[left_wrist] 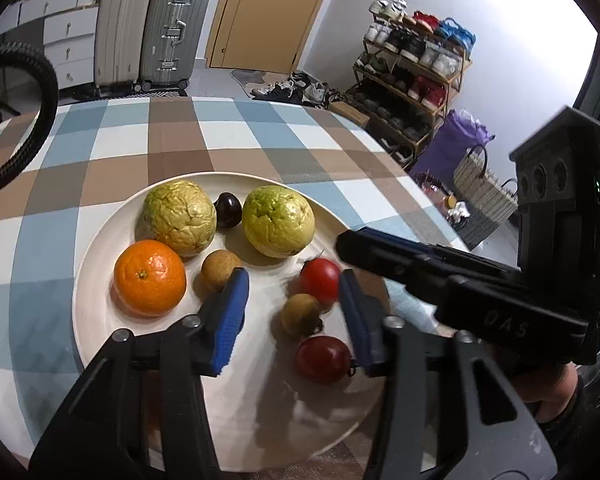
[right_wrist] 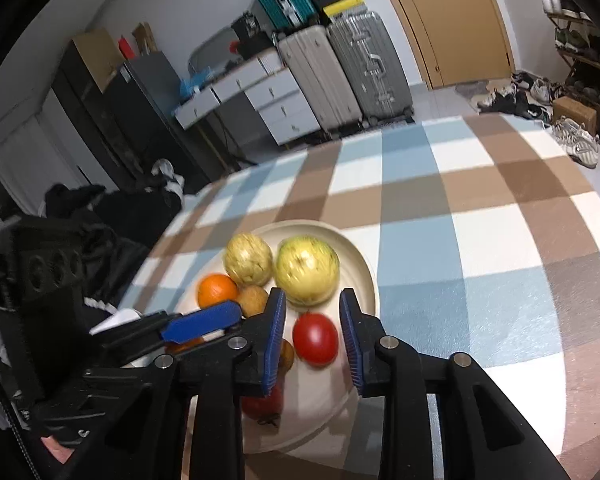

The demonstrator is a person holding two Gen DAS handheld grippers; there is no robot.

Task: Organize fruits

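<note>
The checked tablecloth (right_wrist: 480, 216) lay bare beyond the cream plate (left_wrist: 100, 264). The plate held guavas, an orange (left_wrist: 150, 278), tomatoes and small brown fruits. Both left gripper (left_wrist: 290, 314) and right gripper (right_wrist: 312, 338) hovered wide open, gripping nothing, the right straddling a tomato (right_wrist: 315, 339).

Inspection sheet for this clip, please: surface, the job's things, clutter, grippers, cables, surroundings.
Surface: checked tablecloth.
Job's things: plate holding orange, two green fruits, dark plum, two tomatoes, two small brown fruits.
Clutter: nothing seen on the cloth.
Grippers: left gripper open over plate; right gripper open around a tomatoes-side fruit, not touching.
Cables: black hose at left.
Surroundings: suitcases, door, shoe rack.
</note>
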